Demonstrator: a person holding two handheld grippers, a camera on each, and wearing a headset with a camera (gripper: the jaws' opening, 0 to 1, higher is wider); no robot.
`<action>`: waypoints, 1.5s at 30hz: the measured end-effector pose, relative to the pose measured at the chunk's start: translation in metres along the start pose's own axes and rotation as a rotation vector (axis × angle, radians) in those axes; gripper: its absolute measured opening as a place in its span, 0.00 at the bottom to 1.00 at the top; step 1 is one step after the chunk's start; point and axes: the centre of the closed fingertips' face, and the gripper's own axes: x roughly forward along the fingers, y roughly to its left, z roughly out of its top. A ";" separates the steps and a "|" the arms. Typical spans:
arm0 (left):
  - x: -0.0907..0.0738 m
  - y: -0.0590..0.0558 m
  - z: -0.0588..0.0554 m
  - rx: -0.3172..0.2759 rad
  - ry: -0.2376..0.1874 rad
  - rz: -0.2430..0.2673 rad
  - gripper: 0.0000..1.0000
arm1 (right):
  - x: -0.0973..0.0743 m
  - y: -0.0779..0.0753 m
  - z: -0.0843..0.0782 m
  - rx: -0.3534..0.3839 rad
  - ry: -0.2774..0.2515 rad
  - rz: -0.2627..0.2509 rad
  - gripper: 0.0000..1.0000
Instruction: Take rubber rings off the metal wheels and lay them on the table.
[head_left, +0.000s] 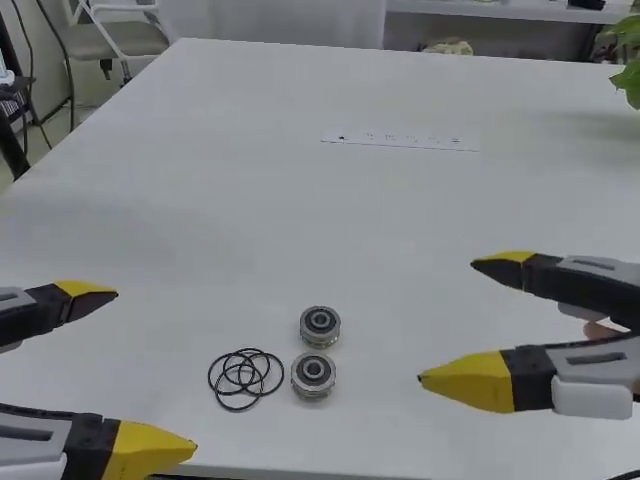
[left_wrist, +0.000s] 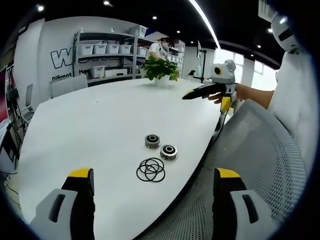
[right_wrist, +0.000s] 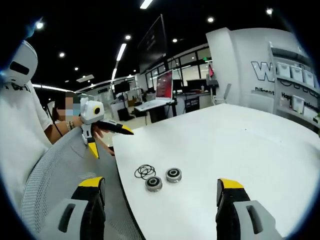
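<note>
The left gripper (head_left: 155, 368), black with yellow tips, hangs at the near left with its jaws spread wide and nothing between them; the right gripper (head_left: 446, 322) mirrors it at the near right, just as wide and just as empty; both are held roughly level, pointing inward toward each other over the front of the white matte table (head_left: 300, 200). Between them, close to the front edge, a loose heap of thin black rubber rings (head_left: 245, 375) lies flat on the top; just to its right, about touching, the nearer round silver metal wheel (head_left: 313, 372) lies flat, hub up; the farther round silver metal wheel (head_left: 320, 325) sits just beyond it, so the pair runs away from the person. The heap lies toward the left tips, the wheels somewhat closer to the right ones; whether a ring sits in either wheel's groove is too small to tell.
</note>
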 end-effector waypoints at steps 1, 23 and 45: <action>0.000 0.000 0.000 -0.017 -0.003 -0.005 0.98 | 0.000 0.001 -0.007 0.007 0.018 -0.003 0.93; 0.002 -0.006 -0.008 -0.027 0.040 -0.029 0.99 | 0.002 0.021 -0.065 0.100 0.183 -0.008 0.91; -0.001 -0.002 -0.004 -0.071 0.003 -0.001 0.98 | -0.002 0.020 -0.079 0.042 0.274 -0.035 0.88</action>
